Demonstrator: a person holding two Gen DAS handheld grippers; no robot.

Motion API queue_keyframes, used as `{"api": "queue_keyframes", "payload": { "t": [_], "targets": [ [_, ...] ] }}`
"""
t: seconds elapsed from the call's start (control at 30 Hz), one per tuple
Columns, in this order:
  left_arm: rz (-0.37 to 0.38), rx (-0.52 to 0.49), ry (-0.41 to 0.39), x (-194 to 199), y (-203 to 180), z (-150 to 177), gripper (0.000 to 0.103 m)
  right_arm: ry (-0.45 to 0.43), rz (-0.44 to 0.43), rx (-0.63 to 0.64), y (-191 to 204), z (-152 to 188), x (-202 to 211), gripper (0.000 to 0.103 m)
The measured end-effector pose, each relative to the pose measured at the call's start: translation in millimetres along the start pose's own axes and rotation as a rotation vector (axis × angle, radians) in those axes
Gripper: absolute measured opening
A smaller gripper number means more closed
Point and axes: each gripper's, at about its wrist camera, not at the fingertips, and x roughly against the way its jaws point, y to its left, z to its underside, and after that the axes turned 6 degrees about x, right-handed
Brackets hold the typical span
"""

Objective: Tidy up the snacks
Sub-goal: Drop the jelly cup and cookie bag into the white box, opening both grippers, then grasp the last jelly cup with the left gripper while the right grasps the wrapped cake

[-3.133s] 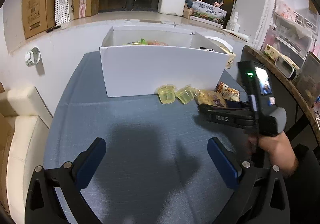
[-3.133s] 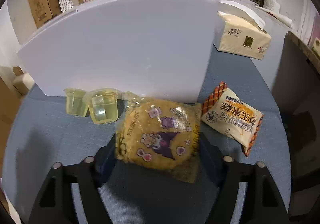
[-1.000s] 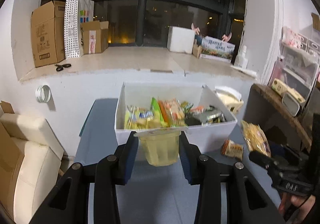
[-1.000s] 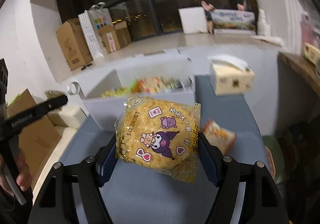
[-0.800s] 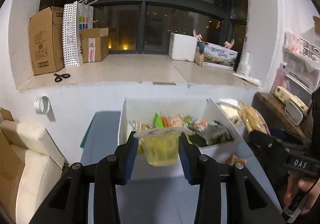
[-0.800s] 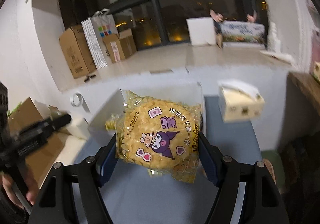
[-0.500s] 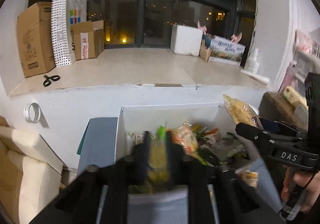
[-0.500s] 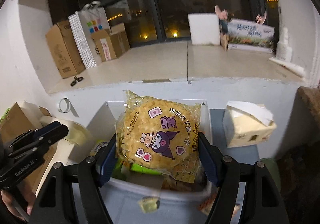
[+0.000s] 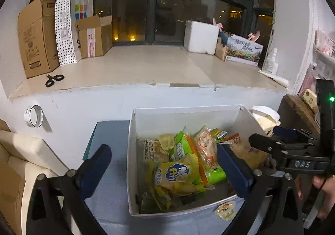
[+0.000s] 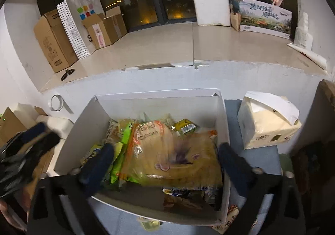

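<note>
Both grippers now hang over the open white cardboard box [image 9: 186,113] with their fingers spread and nothing between them. A second ago the left gripper [image 9: 169,165] was clamped on a clear yellow jelly cup; that cup [image 9: 166,140] now lies inside the box toward its far left, among the packets. Its dark blue pads [image 9: 95,161] stand wide apart, one outside the box's left wall and the other above the box's right half.

The right gripper [image 10: 165,159] held the yellow cookie bag with the purple cartoon print upright between its fingers half a second ago. The bag [image 10: 180,159] is now blurred, free of both pads, and lies low across the heap of snacks in the right half of the box. Whether it has fully come to rest cannot be told from the blur.

A second clear jelly cup [image 9: 225,211] sits on the blue-grey tablecloth [image 9: 108,132] just outside the box's near wall, where it was three seconds ago. An orange-edged rice snack packet [image 10: 230,220] lies by the box's near right corner. A cream tissue pack [image 10: 270,119] stands to the right of the box.
</note>
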Motion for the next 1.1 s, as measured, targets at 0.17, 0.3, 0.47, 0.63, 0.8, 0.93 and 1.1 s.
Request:
{"api": "queue_keyframes", "payload": {
  "t": [0.17, 0.3, 0.47, 0.63, 0.8, 0.93, 1.1],
  "targets": [
    [-0.018, -0.032, 0.010, 3, -6, 7, 0.103, -0.002, 0.004, 0.010, 2, 2, 4, 0.103],
    [-0.017, -0.039, 0.018, 7, -8, 12, 0.103, -0.019, -0.009, 0.013, 4, 4, 12, 0.103],
    [-0.018, -0.057, 0.008, 23, -12, 20, 0.103, -0.048, -0.025, 0.027, 8, 14, 29, 0.103],
    [0.010, -0.065, -0.008, 53, -17, 40, 0.103, -0.103, -0.076, 0.044, 15, 39, 63, 0.103],
    [0.037, -0.083, -0.020, 86, -20, 76, 0.103, -0.166, -0.143, 0.052, 15, 82, 105, 0.103],
    [0.076, -0.054, 0.001, 106, -19, 111, 0.103, -0.206, -0.163, 0.027, 5, 132, 135, 0.103],
    [0.085, -0.018, 0.017, 122, -20, 148, 0.103, -0.150, -0.129, -0.053, -22, 194, 134, 0.103]
  ]
}}
